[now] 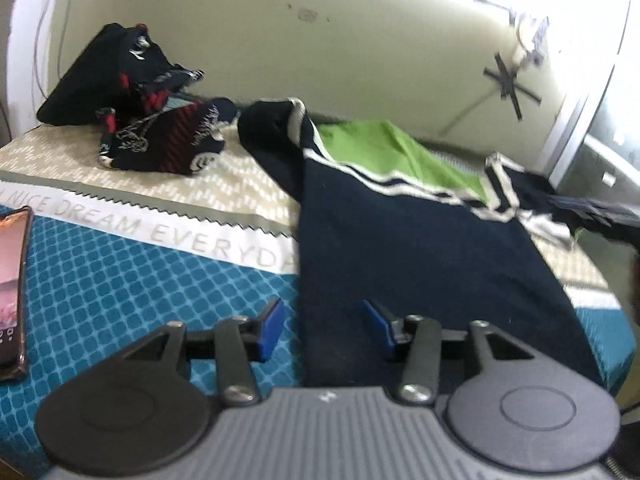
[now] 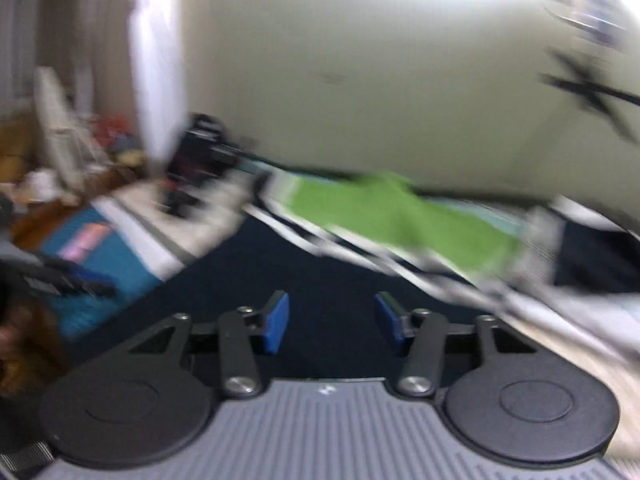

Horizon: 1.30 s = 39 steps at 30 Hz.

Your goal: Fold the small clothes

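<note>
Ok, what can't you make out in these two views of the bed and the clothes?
- Right wrist view: motion blur smears everything; the dark pile shows no detail.
- Left wrist view: the phone is cut by the left edge.
- Left wrist view: the navy garment has its near hem behind the left gripper.
- Left wrist view: dark cloth at the right edge is blurred; what it is cannot be told.

- my pads (image 1: 269, 330): blue, arms black
- garment (image 1: 404, 248): navy, green panel, white stripes
- bedsheet (image 1: 120, 280): teal, diamond grid; beige band, white dashes
- clothes pile (image 1: 136, 100): black, red stripes, white print
</note>
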Tool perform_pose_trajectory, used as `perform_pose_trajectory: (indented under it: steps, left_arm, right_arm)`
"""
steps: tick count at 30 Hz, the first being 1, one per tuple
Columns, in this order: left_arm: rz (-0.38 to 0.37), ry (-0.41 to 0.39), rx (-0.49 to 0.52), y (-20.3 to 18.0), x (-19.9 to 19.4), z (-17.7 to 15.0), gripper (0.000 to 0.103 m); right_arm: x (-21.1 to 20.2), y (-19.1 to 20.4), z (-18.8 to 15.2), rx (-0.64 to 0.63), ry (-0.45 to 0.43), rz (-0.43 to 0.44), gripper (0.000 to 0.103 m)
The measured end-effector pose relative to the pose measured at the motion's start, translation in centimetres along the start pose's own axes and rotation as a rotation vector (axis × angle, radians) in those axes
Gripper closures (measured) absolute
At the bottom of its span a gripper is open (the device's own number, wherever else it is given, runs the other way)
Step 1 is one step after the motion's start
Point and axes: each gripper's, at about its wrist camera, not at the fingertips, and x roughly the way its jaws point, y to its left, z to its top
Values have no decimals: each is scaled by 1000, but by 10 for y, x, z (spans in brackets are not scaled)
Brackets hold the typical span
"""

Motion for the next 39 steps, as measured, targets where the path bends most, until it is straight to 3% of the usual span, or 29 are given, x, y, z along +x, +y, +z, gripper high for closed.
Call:
perform_pose_trajectory:
  steps: [2, 5, 7, 11, 12, 15, 17, 19, 21, 24, 27, 32, 33, 35, 36, 37, 38, 39]
  left_arm:
    - [-15, -14, -15, 5, -3, -3, 57]
    - [-31, -40, -45, 10, -7, -7, 55]
    - [-48, -50, -67, 13, -7, -10, 54]
    - [-72, -54, -60, 11, 0, -13, 53]
    - [-81, -52, -52, 10, 1, -14, 53]
    - [-119, -44, -22, 6, 8, -16, 52]
    - [-143, -42, 3, 3, 12, -17, 50]
    - [-150, -39, 31, -1, 17, -17, 49]
    - [-153, -34, 45, -2, 21, -18, 48]
    - [-161, -31, 39, 2, 21, -19, 48]
    - [-143, -41, 20, 7, 17, -18, 48]
    - [-115, -31, -36, 19, 17, -17, 48]
    - [-111, -30, -46, 20, 17, -17, 48]
    - [-107, -34, -54, 20, 14, -17, 48]
    - [-104, -40, -53, 20, 12, -17, 46]
    - [-102, -45, -51, 21, 11, -17, 44]
    - [-101, -50, -51, 21, 9, -17, 42]
    - [-100, -53, -51, 22, 8, -18, 41]
  right_arm:
    - [45, 26, 28, -21, 18, 107, 80]
    - [126, 66, 64, -61, 86, 230, 81]
    - [183, 91, 77, -83, 168, 241, 81]
    - [270, 121, 86, -128, 291, 146, 71]
    - [283, 123, 88, -160, 302, 116, 65]
    - [305, 114, 89, -186, 350, 39, 66]
    - [312, 108, 89, -175, 387, 38, 77]
    - [314, 104, 91, -171, 390, 34, 80]
    - [320, 100, 93, -157, 387, 31, 95]
    - [326, 103, 93, -157, 372, 16, 100]
    - [321, 103, 103, -68, 330, 103, 101]
    - [296, 84, 144, 291, 133, 514, 101]
    - [294, 85, 150, 327, 98, 566, 100]
    - [296, 87, 156, 372, 83, 588, 95]
    - [299, 89, 156, 359, 101, 575, 73]
    - [301, 93, 155, 307, 131, 544, 60]
    - [301, 95, 151, 253, 149, 490, 48]
    - [299, 97, 147, 200, 150, 454, 48]
